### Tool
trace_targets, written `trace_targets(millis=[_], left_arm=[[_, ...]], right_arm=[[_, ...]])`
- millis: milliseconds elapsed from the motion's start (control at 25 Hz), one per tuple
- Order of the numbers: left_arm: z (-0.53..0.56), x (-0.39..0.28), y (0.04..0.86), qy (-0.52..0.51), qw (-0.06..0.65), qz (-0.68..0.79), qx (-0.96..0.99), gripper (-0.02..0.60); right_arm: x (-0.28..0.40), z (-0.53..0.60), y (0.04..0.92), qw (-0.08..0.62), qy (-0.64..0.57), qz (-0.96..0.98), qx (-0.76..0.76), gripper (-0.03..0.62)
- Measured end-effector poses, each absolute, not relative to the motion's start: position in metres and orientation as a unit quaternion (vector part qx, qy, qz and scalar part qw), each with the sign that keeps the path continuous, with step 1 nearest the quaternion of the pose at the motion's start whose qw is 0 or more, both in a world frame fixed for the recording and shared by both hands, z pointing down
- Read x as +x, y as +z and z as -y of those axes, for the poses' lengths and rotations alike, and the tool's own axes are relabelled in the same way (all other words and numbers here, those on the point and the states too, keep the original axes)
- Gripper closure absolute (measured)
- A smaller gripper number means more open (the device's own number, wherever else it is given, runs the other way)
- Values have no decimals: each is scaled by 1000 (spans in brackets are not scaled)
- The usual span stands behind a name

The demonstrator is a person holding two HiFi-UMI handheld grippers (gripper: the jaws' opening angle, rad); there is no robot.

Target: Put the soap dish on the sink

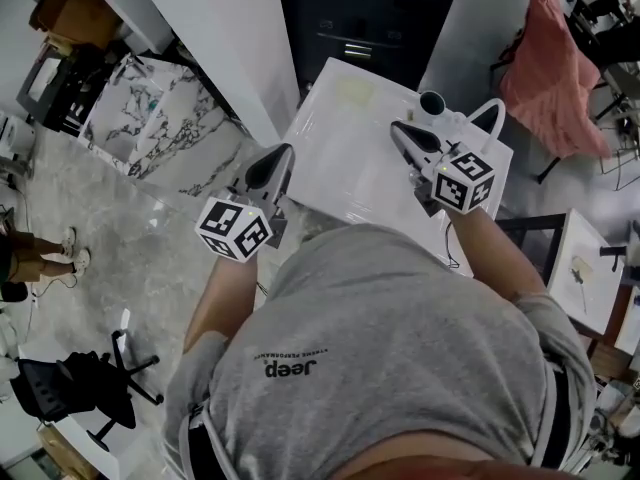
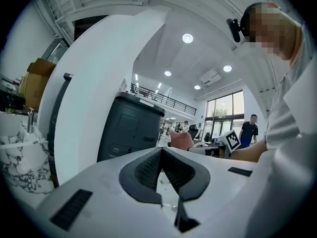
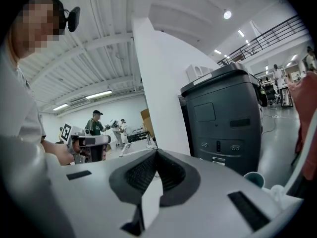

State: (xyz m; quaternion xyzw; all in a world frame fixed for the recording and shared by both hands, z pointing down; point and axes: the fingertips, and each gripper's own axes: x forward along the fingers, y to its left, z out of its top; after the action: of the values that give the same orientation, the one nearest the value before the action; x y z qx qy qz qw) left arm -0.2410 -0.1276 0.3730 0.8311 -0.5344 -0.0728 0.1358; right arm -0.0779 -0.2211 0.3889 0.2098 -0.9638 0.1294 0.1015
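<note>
— The grippers?
— Left gripper (image 1: 284,152) at the white sink's (image 1: 330,183) left edge, right gripper (image 1: 397,127) over its right part. Both are pinched closed with nothing between the jaws.
— And the soap dish?
— A pale rectangle (the soap dish (image 1: 353,90), I think) lies on the sink's far end, apart from both grippers.

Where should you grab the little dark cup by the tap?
Probably one side of its rim, coming from above: the cup stands upright, mouth open, and the tap crowds its right side in the head view.
</note>
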Motion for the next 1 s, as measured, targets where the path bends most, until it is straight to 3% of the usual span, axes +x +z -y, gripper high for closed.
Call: trace_targets(millis=[1000], left_arm=[[130, -244, 371, -64, 135, 536, 831, 569]], right_arm=[[-82, 223, 387, 112, 119, 966, 201, 542]])
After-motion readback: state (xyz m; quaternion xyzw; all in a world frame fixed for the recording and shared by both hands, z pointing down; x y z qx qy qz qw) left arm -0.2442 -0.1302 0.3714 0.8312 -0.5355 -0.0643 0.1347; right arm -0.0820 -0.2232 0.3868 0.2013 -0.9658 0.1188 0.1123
